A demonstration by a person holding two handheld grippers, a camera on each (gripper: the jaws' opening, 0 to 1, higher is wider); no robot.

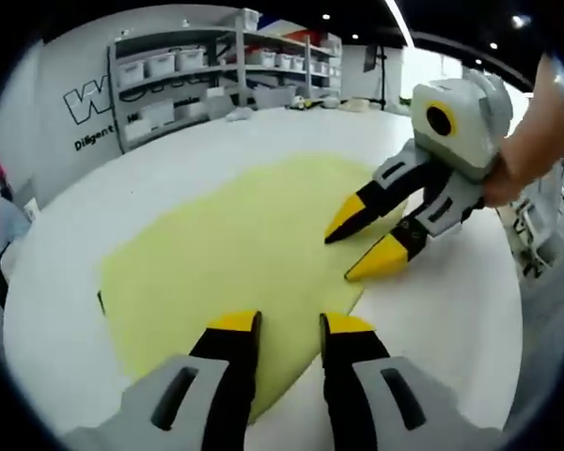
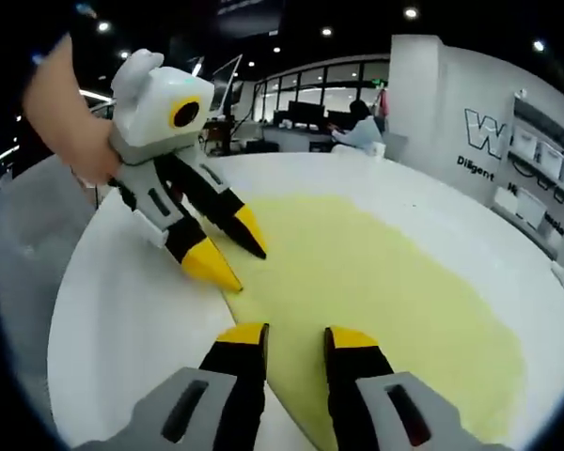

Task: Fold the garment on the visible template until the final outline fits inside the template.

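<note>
A pale yellow garment point(image 1: 235, 235) lies flat on the white round table point(image 1: 451, 301); in the right gripper view the garment point(image 2: 376, 272) runs from the middle out to the right. My left gripper point(image 1: 291, 324) hovers open over the garment's near edge, with nothing between its fingers. My right gripper point(image 1: 343, 256) comes in from the right, held by a hand, open, its yellow tips at the garment's right edge. In the right gripper view my right gripper point(image 2: 296, 334) is open at the cloth's near edge, and my left gripper point(image 2: 247, 268) points down at the cloth's left edge. A small dark mark point(image 1: 101, 301) shows at the garment's left border.
Shelves with white bins point(image 1: 216, 66) stand behind the table beside a lettered wall point(image 1: 89, 103). A person sits at a desk point(image 2: 357, 122) in the background. Bare white tabletop point(image 2: 141, 319) surrounds the cloth up to the table's curved edge.
</note>
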